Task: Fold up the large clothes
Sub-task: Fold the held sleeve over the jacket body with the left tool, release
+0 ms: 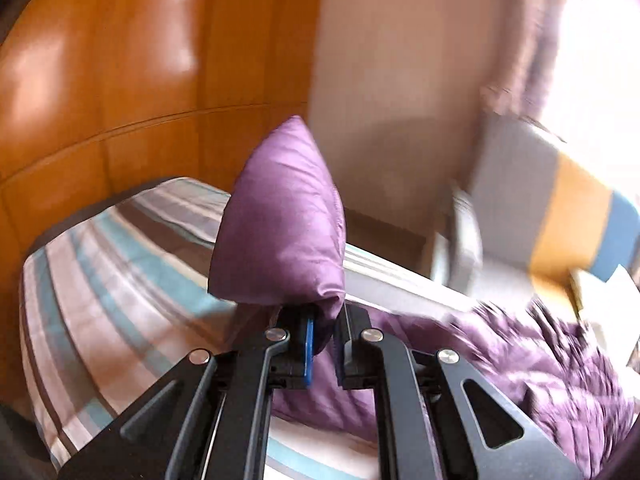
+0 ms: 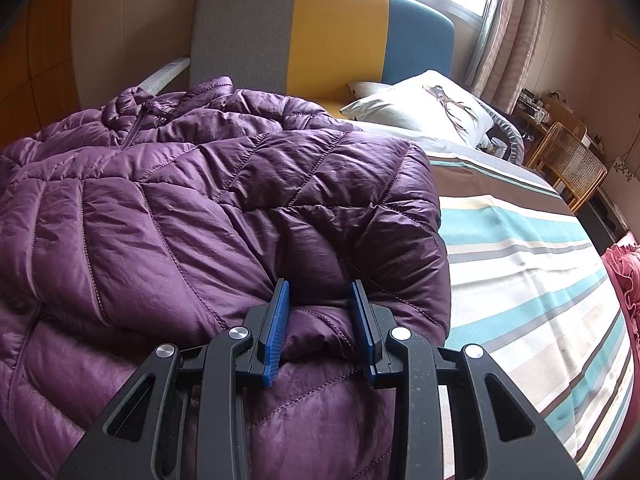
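Note:
A purple quilted puffer jacket [image 2: 192, 208] lies spread on a striped bed, its collar and zip toward the headboard. In the left wrist view my left gripper [image 1: 326, 320] is shut on a corner of the jacket [image 1: 284, 216]. That corner stands up puffed in front of the fingers, lifted above the bed, and the rest of the jacket trails blurred to the lower right. In the right wrist view my right gripper [image 2: 320, 308] is shut on a thick fold at the jacket's near right edge, with the padding bunched between the blue pads [image 2: 276, 320].
The bed has a striped cover [image 2: 520, 264] in teal, white and brown. A grey, yellow and blue headboard [image 2: 336, 28] stands behind, with white pillows [image 2: 424, 108] below it. An orange wooden wardrobe [image 1: 120, 80] rises at the left. At the far right are a cane chair [image 2: 568, 168] and a curtained window.

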